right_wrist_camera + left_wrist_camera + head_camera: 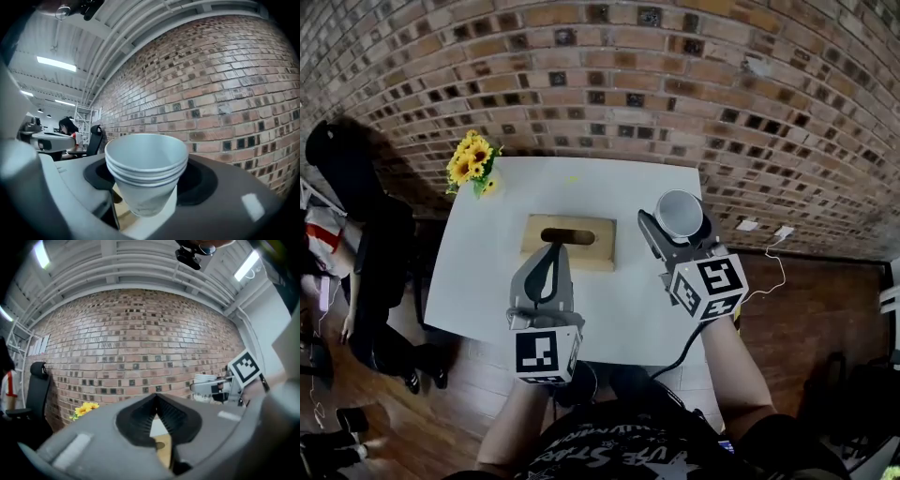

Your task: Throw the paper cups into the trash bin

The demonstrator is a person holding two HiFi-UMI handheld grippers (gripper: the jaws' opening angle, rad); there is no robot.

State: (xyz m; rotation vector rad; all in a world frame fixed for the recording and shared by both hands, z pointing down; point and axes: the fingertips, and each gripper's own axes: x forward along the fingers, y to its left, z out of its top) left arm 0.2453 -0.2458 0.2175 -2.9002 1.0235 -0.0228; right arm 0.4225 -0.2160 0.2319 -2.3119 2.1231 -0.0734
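My right gripper (675, 231) is closed on a nested stack of paper cups (146, 168). The cups are upright, mouth up, and held clear above the right part of the white table (478, 272). My left gripper (553, 251) has its jaws together with nothing between them, and it sits just in front of the wooden box (569, 242) at the table's middle. That box has an oval slot in its top and is the only receptacle in sight, so I judge it to be the bin. Findings: the pads bear on the outermost cup only, so tipping the stack could let the inner cups slide out and scatter. The slot looks narrower than the cup rims, so a release there may leave the stack caught or toppling onto the table. Squeezing harder risks crushing the thin wall.
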